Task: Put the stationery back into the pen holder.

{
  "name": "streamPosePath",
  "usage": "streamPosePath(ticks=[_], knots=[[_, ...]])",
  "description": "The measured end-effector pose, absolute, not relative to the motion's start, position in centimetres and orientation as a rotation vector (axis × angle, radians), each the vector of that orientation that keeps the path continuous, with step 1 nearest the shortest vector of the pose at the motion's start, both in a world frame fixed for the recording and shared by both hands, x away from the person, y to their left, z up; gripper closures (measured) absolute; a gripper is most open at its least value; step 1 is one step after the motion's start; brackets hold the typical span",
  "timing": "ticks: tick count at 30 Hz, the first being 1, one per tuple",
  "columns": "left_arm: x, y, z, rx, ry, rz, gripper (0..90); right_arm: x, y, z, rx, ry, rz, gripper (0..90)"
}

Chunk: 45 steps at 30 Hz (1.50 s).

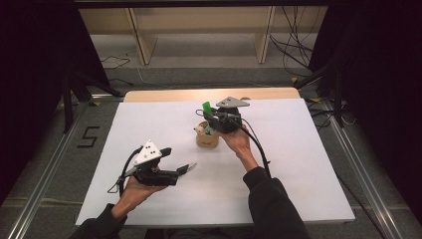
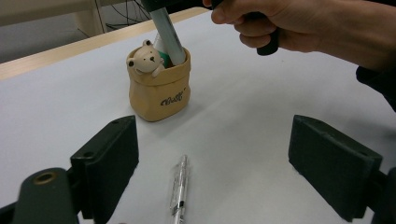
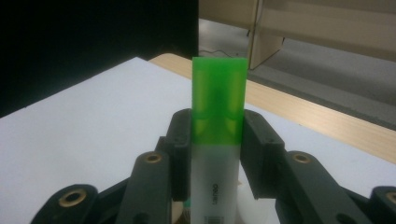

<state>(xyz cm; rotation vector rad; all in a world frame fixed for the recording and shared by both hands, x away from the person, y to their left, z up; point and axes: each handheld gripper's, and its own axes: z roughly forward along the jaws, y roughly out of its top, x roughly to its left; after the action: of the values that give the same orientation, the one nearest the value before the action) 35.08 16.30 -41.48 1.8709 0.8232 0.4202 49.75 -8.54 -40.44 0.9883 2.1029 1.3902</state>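
Note:
A tan pouch-shaped pen holder (image 1: 206,138) with a small bear figure (image 2: 145,58) on its rim stands mid-table. My right gripper (image 1: 215,117) is above it, shut on a highlighter (image 3: 217,140) with a green cap (image 1: 206,107). The highlighter's lower end reaches into the holder (image 2: 159,91). In the right gripper view both pads press the highlighter's sides just below the cap. My left gripper (image 1: 180,172) rests low near the front left, its jaws wide open. A clear pen (image 2: 179,191) lies flat on the table between those jaws (image 2: 217,154), touching neither.
The white table top (image 1: 298,149) has a wooden strip along its far edge (image 1: 164,94). The person's right hand (image 2: 303,28) is above and right of the holder. Wooden frame legs and cables are on the floor behind the table.

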Motion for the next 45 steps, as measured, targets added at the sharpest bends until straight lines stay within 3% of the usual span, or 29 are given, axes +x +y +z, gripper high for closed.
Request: streamPosePath(ticks=[32,45], knots=[[35.0,16.3,-41.5,1.874,0.822,0.422,15.7,49.9,-10.4,-42.0,1.097,2.124,1.44,64.8],[35.1,16.3,-41.5,1.874,0.824,0.424,15.7,49.7,-11.1,-41.1,1.095,2.119,1.434,48.6]])
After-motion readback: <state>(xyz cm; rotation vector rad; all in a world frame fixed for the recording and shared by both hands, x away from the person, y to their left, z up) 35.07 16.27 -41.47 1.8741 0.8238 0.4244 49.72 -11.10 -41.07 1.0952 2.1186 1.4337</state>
